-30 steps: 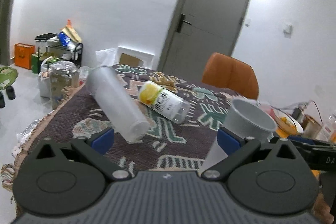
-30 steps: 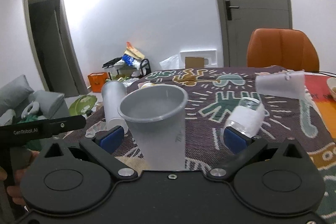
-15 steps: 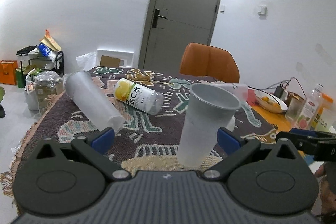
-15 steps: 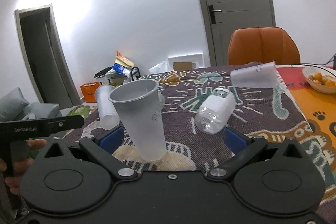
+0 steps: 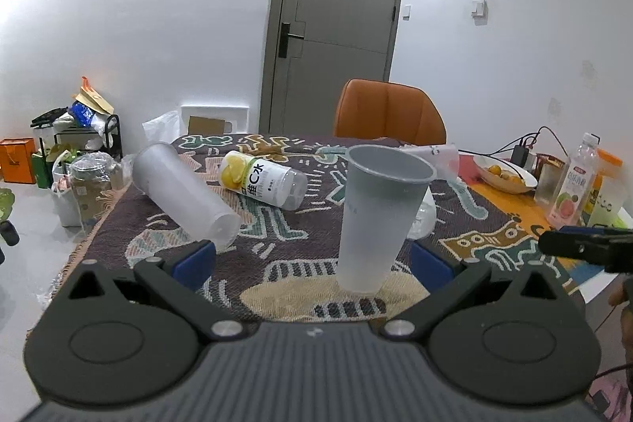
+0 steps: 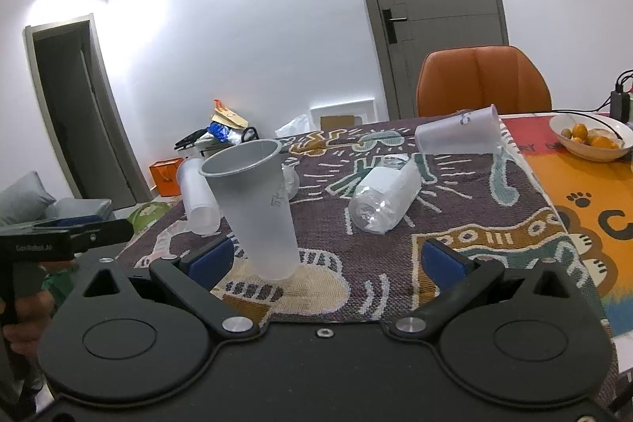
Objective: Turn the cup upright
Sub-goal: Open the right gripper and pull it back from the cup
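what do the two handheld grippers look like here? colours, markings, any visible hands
Left gripper: matte black body with ribbed grey centre, two round discs, silver pivot screws, blue pads. Right gripper: same build with a smooth black centre. Seen side-on, the left one's black bar reads "GenRobot.AI"; bare fingers wrap the pistol handle. No sleeves or cables.

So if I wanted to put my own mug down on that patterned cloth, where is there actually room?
The bare cloth right of the upright grey cup, in front of the lying clear bottle, is free. Farther back it is crowded: a tipped tall cup, a yellow-label bottle and another lying cup.
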The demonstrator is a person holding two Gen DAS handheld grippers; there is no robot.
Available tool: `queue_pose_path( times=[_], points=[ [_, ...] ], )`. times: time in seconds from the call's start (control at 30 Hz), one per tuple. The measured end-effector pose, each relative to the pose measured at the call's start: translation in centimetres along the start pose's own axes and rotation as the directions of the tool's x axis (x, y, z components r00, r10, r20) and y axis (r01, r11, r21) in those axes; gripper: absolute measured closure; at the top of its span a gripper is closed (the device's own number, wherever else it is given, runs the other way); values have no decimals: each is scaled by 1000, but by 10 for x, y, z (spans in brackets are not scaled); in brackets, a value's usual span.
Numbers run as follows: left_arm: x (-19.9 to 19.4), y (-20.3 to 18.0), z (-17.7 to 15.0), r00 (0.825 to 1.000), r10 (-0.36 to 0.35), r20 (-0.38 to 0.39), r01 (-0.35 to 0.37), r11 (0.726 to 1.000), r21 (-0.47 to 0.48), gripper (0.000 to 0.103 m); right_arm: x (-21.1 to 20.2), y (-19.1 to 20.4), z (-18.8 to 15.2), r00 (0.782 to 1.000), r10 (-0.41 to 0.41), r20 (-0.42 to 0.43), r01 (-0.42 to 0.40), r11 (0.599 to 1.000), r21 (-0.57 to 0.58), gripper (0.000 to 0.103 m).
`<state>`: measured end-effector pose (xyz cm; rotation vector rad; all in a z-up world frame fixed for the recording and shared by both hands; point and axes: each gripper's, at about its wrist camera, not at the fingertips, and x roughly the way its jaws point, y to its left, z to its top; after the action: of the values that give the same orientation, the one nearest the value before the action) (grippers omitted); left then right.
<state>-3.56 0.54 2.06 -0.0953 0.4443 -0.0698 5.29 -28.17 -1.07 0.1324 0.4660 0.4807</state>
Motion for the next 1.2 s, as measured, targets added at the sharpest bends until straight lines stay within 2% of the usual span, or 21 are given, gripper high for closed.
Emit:
queue_pose_path(
  times=[0.23, 0.3, 0.43, 0.9, 1.2],
  points=[
    [-7, 6, -10, 999, 32, 9, -32, 999, -6, 0, 3, 2, -7, 999, 0, -50, -3, 998, -56, 0],
    [-8, 11, -13, 999, 46, 0, -46, 999, -20, 0, 5, 1, -11, 998, 12, -62, -15, 999, -52, 0],
    [-10, 11, -12, 997, 73, 2, -73, 997, 13, 0, 9, 2, -16, 997, 29, -69, -30, 999, -21, 0],
    [-9, 9, -18, 998, 68, -10, -68, 997, 26, 0, 7, 8, -18, 994, 68, -86, -69, 997, -16, 0],
    [-9, 11, -19, 997, 74, -24, -73, 997, 14, 0, 8, 8, -18, 994, 64, -90, -65, 998, -12, 0]
  ],
)
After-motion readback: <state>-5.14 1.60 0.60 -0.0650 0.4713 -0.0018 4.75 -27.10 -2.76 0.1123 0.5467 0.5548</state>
